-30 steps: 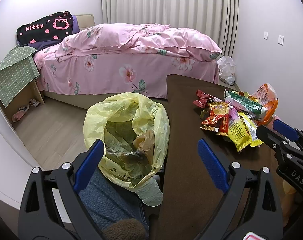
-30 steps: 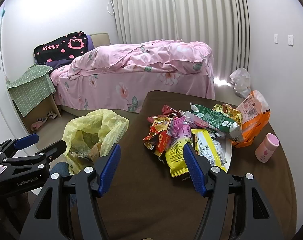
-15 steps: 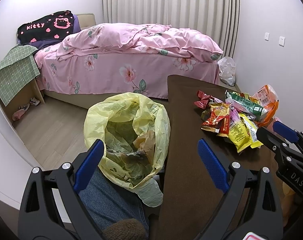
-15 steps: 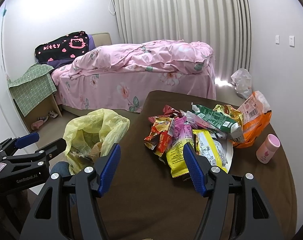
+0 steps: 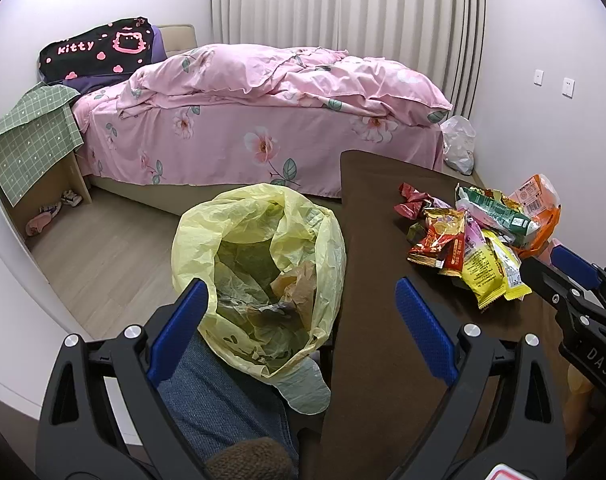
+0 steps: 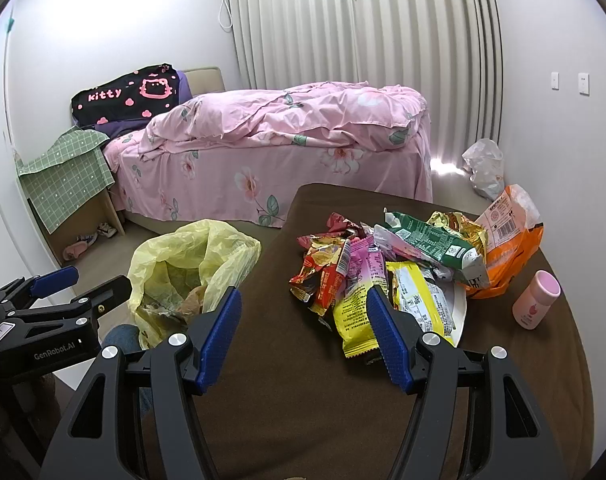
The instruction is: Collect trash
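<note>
The left gripper (image 5: 299, 320) is spread wide and holds nothing; it hangs over the near edge of the yellow trash bag (image 5: 259, 280), whose mouth gapes open just beside the left edge of the brown table (image 5: 367, 360), with crumpled wrappers already inside. The bag rests against a denim-clad leg (image 5: 219, 396) of the person. The right gripper (image 6: 303, 320) is likewise wide apart and empty — it hovers above the table, short of the pile of snack wrappers (image 6: 383, 268); the yellow wrapper (image 6: 355, 316) lies nearest its right finger. A green packet (image 6: 431, 240) and an orange bag (image 6: 507, 248) sit on the far side of the pile, part of which lies on a white plate (image 6: 459, 308); a pink bottle (image 6: 535, 300) stands upright to the right, apart from the heap. Beyond the table stands a bed with a pink floral duvet (image 6: 287, 128).
</note>
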`<state>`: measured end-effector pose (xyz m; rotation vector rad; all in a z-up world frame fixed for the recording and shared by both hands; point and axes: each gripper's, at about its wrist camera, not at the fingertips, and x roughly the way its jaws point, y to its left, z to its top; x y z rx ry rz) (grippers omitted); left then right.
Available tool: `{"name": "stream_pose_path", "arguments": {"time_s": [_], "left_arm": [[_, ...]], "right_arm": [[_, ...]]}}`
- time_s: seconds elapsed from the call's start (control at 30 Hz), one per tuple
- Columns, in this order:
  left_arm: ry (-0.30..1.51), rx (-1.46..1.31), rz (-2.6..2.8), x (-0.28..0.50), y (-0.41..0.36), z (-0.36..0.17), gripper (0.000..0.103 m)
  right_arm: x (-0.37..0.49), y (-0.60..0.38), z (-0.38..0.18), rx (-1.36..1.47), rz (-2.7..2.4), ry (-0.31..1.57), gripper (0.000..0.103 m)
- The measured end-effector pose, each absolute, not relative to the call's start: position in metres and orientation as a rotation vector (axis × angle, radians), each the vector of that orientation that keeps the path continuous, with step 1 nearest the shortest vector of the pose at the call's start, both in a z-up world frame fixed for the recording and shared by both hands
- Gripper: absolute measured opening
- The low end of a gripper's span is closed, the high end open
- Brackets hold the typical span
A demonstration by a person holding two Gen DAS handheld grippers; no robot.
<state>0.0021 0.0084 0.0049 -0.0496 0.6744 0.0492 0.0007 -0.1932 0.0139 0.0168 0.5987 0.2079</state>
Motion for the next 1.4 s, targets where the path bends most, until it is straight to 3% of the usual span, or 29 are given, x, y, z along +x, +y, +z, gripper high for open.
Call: {"name": "stream_pose_path", "arguments": {"time_s": [1.4], "left_arm": [[0.671,-0.068,0.051,0.002,0.019,-0.002,0.090]], "right_arm": [[0.000,-0.197,0.012,0.009,0.196,0.595,0.061]]}}
